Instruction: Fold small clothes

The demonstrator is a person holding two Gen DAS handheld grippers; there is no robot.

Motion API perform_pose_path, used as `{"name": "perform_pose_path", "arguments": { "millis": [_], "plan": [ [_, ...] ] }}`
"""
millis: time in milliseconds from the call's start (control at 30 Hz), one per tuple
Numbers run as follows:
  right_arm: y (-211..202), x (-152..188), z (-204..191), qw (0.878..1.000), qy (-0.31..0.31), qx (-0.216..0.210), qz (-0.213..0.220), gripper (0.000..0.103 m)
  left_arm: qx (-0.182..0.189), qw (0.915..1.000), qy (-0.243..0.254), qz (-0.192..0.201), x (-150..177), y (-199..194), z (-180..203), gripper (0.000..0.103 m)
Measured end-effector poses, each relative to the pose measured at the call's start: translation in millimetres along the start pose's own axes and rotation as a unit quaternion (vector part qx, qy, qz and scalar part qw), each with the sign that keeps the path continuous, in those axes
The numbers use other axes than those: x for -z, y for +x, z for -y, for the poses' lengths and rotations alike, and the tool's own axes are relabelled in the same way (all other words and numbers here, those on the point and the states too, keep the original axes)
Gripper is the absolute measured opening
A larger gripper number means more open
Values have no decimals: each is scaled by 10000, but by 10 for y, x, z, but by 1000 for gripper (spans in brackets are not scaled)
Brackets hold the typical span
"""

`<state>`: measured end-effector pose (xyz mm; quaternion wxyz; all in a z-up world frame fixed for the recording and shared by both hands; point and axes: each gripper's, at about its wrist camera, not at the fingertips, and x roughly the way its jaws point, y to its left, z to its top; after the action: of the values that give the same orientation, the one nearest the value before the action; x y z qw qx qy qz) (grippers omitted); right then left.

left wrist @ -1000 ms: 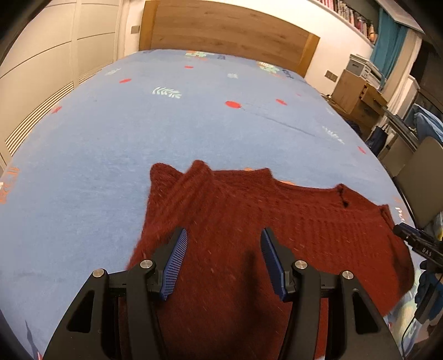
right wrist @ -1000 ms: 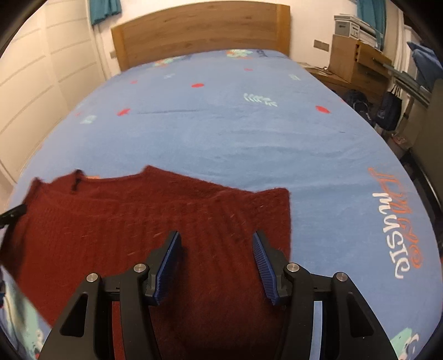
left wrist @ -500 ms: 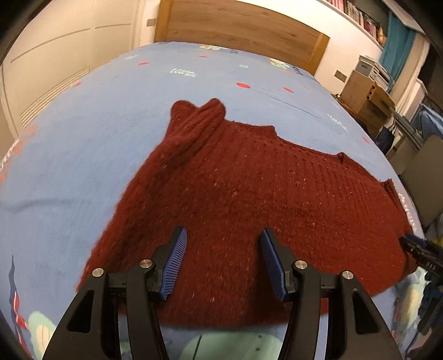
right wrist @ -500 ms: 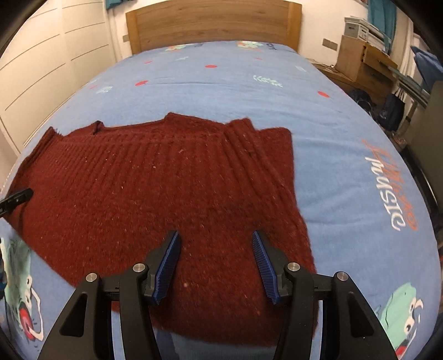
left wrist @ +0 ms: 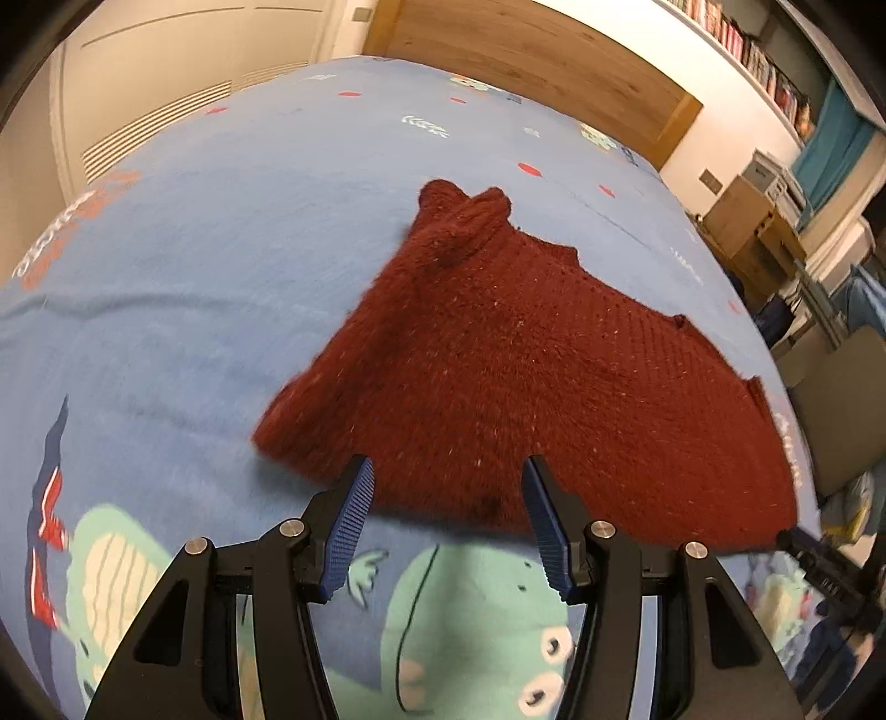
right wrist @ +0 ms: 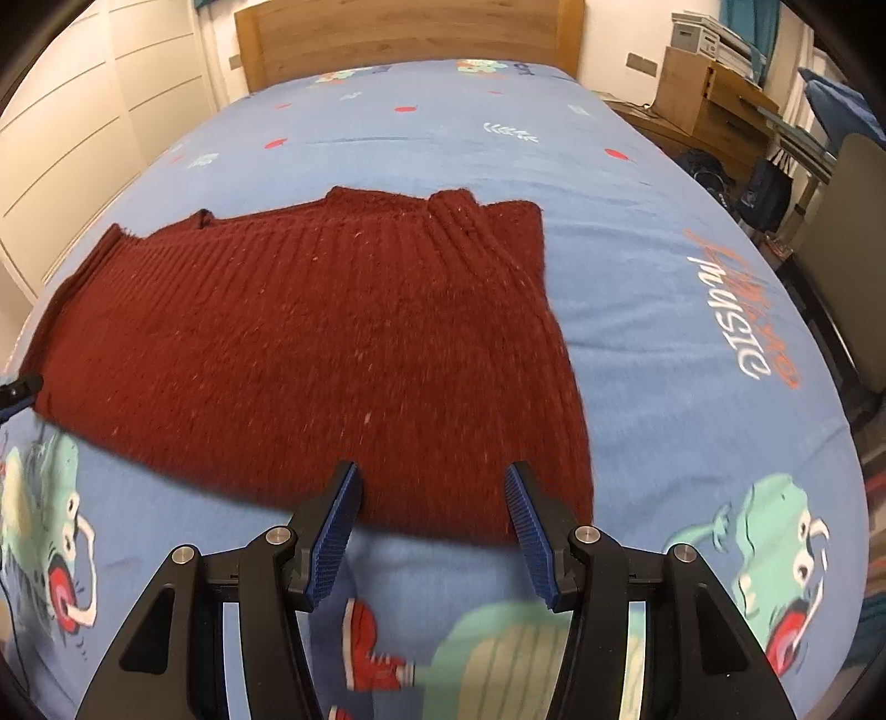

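Observation:
A dark red knitted sweater (left wrist: pixel 531 376) lies spread flat on the blue printed bedspread (left wrist: pixel 194 277); it also shows in the right wrist view (right wrist: pixel 310 343). One sleeve is folded in over the body at the far corner (left wrist: pixel 465 216). My left gripper (left wrist: pixel 448 476) is open and empty, just in front of the sweater's near hem. My right gripper (right wrist: pixel 432 482) is open and empty, at the near hem by the other lower corner. The tip of the right gripper shows at the far right of the left wrist view (left wrist: pixel 808 554).
A wooden headboard (right wrist: pixel 410 39) stands at the far end of the bed. White wardrobe doors (right wrist: pixel 83 127) run along the left. A wooden desk (right wrist: pixel 714 105) and a chair (right wrist: pixel 853 232) stand to the right of the bed.
Both grippers have drawn back toward the near bed edge, open throughout. The sweater now lies wholly ahead of the fingers, and cartoon prints on the bedspread show beneath them.

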<state>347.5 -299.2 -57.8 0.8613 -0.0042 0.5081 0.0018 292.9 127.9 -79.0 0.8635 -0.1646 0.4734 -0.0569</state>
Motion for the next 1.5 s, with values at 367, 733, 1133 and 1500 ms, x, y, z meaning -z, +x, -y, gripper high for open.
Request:
{"name": "perform_pose_path", "arguments": {
  "millis": [367,733,1133,1500],
  "plan": [
    [-417,321,-164,9994,125,-273,144,56,484,9954,-828,-20,196,-306,-174,62],
    [-570,573,-190,9979,386,-495,139,56,1140,9760,-1857,-14,207,-66,-453,65],
    [-539,594,-168,9968,562,-568,26,57,1922,9464,-2556,461,26,258,-734,64],
    [-554,527,-257,9970,402,-666,18,57,2378,9115,-3274,735,-294,490,-961,62]
  ]
}}
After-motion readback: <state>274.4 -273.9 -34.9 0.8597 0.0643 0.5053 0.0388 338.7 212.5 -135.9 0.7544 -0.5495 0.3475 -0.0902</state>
